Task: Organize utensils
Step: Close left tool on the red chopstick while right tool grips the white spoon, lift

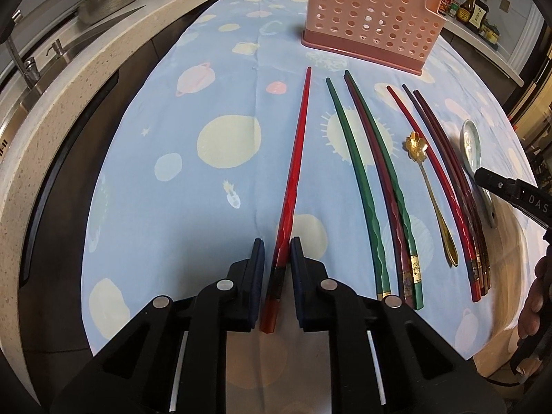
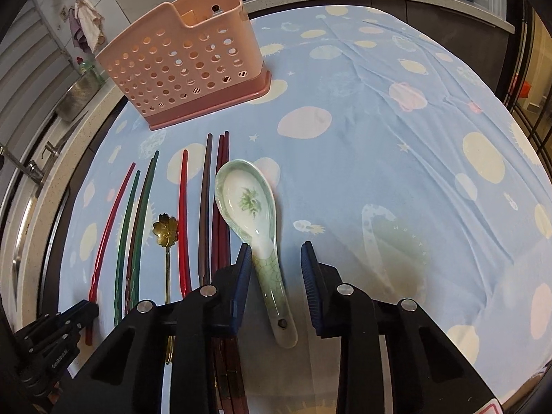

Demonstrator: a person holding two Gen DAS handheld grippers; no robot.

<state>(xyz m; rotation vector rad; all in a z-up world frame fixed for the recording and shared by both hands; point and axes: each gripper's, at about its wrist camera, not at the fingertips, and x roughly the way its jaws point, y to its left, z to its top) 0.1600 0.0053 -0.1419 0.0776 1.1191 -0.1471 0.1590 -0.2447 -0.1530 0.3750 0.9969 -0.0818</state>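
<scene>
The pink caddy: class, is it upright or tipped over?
Upright. The caddy stands on its darker base on the cloth, open top upward.

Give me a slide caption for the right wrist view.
Right gripper straddles ceramic spoon handle beside chopsticks, pink holder behind.

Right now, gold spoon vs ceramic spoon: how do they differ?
The gold spoon is thin, metal-looking, with a flower-shaped bowl; the ceramic spoon is broad, pale green, with a smooth oval bowl. The gold spoon lies among chopsticks; the ceramic spoon's handle sits between the right gripper's fingers. Both lie flat on the tablecloth.
</scene>
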